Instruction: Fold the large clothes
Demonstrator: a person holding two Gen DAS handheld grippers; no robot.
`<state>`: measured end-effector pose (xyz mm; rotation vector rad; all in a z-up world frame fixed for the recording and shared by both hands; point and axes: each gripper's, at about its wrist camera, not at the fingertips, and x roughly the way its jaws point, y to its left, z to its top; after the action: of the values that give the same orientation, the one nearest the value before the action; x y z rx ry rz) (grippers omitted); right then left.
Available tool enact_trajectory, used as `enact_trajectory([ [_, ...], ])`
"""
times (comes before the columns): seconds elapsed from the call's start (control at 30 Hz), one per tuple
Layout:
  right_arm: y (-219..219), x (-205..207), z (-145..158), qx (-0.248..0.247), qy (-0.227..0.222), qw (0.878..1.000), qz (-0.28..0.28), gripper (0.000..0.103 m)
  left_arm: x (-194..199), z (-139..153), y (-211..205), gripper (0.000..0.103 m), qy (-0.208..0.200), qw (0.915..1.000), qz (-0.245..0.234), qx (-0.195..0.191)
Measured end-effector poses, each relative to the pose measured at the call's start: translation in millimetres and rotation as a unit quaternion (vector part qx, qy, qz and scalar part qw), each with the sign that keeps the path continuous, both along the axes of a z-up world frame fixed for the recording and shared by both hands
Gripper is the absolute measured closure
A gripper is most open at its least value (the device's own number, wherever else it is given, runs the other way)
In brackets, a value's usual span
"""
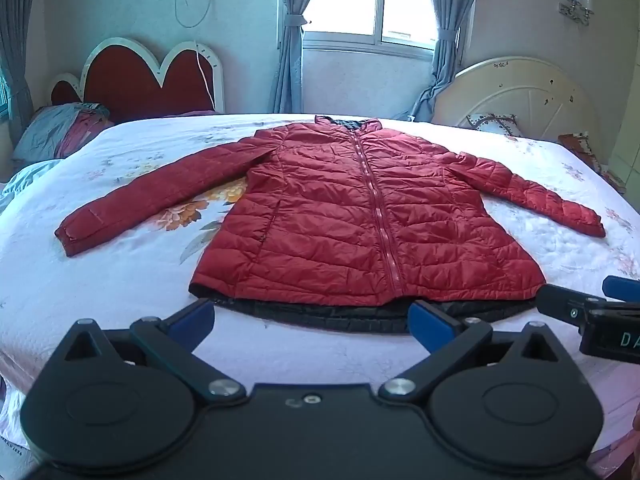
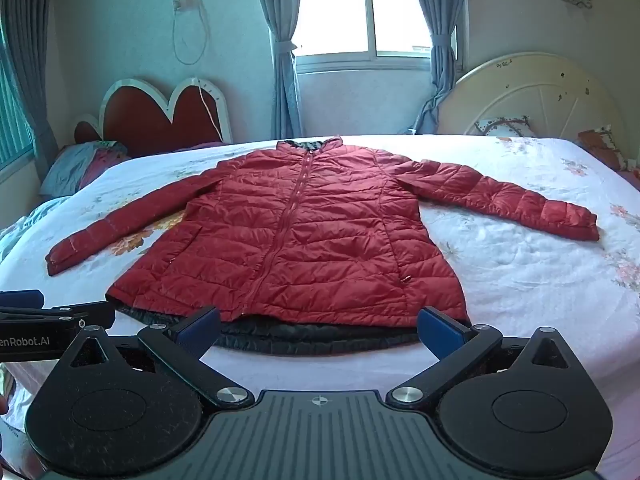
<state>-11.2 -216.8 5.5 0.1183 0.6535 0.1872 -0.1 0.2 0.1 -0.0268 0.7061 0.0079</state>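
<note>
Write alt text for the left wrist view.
A red puffer jacket lies flat and zipped on a floral bedsheet, both sleeves spread outward, black lining showing at its hem. The open left gripper hovers before the hem, with the right gripper entering at the right edge.

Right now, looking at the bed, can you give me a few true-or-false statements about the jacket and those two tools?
1. The red jacket lies spread flat, sleeves out. True.
2. Its zipper is undone. False: it is zipped up the front.
3. The left tool is open and empty. True.
4. The right tool grips the hem. False: it is open, holding nothing.
5. The bedspread is plain blue. False: it is white with flowers.
</note>
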Motion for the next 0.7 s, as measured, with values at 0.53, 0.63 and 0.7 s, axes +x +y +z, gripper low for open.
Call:
enact_trajectory([
  [0.53, -1.2, 6.7, 0.1, 0.002, 0.005, 1.000, 0.002, 0.000, 3.2, 1.7, -4.0, 0.000, -0.002, 0.9999, -0.005, 0.012],
  [0.63, -4.6, 8.6, -1.9, 0.004, 0.005, 1.000, 0.002, 0.000, 6.2, 3.4, -9.1, 0.000, -0.004, 0.9998, -0.007, 0.016],
  [0.7, -3.3, 9.0, -1.4, 0.003, 0.004, 1.000, 0.001, 0.000, 6.1, 4.7, -10.7, 0.000, -0.005, 0.9998, -0.008, 0.017],
])
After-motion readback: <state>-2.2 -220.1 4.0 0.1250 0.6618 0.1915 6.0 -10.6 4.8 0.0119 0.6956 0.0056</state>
